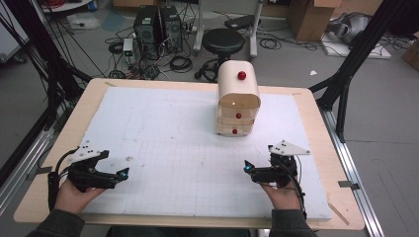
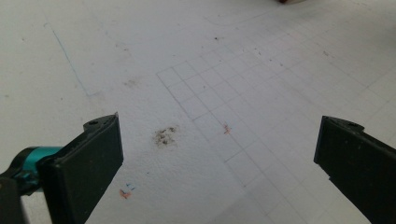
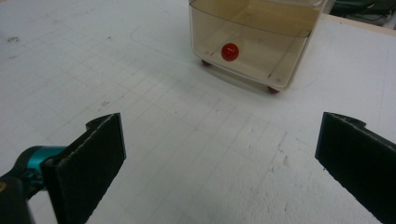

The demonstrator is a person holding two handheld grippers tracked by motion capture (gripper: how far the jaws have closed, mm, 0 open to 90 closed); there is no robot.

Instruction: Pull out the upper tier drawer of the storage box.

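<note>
Grippers sat nearest me, both low on the white surface (image 1: 173,148): the left gripper (image 1: 123,173) had its jaws spread wide over a dark smudge (image 2: 165,136) with nothing between them, and the right gripper (image 1: 247,167) was just as wide apart and empty. Farther out, ahead of the right one and well apart from it, stood the small cream drawer chest (image 1: 238,98), each drawer with a red knob (image 3: 229,51). I judged the step in hand to be the reach to a drawer, so I meant to bring the right gripper in level, centre the knob between the jaws and close gently before pulling straight back. The bottom drawer's clear front looked empty; I could not see into the upper ones.
</note>
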